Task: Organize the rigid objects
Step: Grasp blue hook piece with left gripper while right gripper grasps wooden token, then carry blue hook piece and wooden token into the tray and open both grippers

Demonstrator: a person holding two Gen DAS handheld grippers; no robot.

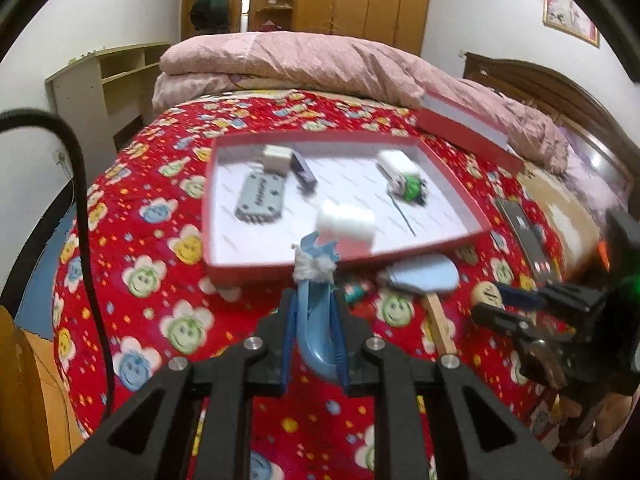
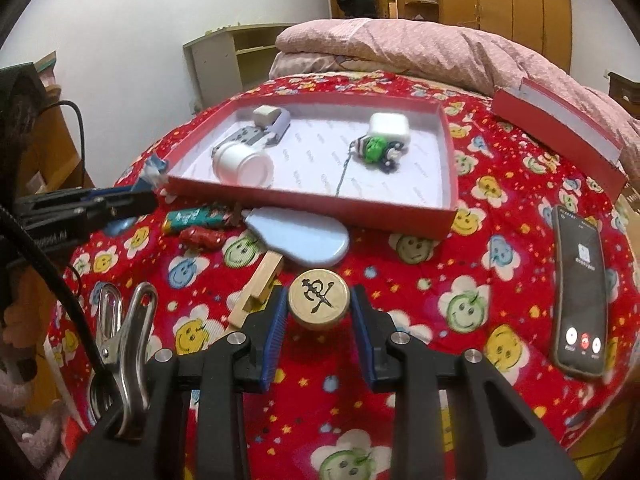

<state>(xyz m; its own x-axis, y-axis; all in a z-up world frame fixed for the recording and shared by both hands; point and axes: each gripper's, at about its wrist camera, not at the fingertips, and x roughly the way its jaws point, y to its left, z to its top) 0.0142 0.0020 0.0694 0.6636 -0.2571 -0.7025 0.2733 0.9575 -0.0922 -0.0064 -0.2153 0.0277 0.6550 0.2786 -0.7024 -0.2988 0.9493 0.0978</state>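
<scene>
Left tongs [image 1: 314,280] pinch a pale-blue curved plastic clip [image 1: 316,320] (cord-wrapped tip). Right tongs [image 2: 319,306] pinch a round wooden chess disc [image 2: 319,297], 6 o'clock of the red cardboard tray [image 2: 312,204].

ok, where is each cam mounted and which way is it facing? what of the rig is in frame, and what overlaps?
Left wrist: sits on the left gripper, looking along its fingers and down over the bed at the shallow red cardboard box; its jaws are shut on a light blue plastic clip; the right gripper shows at the right edge.
Right wrist: sits on the right gripper, facing the same way; a round wooden game piece is between its pads; the left gripper shows at the left.
Shared: red box, white plastic cup, pale blue flat paddle, black smartphone.
</scene>
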